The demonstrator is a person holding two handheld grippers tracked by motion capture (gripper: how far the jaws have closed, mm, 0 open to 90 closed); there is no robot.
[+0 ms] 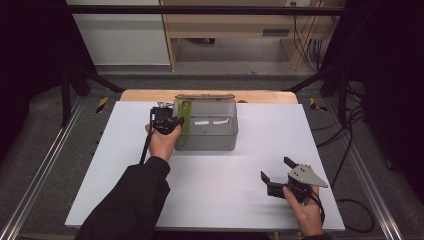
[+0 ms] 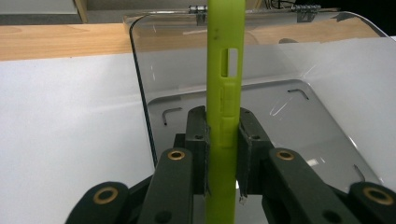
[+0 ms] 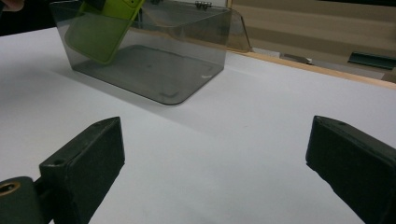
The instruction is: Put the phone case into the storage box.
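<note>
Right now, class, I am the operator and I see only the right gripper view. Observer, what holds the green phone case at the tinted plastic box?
Observer: The left gripper does. Its fingers are shut flat on the two faces of the green phone case.
Operator: Which part of the case faces that gripper's camera?
Observer: A thin side edge, upright, with a slot cut-out and raised button covers.
Operator: And where does my own gripper sit?
Observer: In the high view the right gripper is near the front right of the white table, well apart from the tinted plastic box.
</note>
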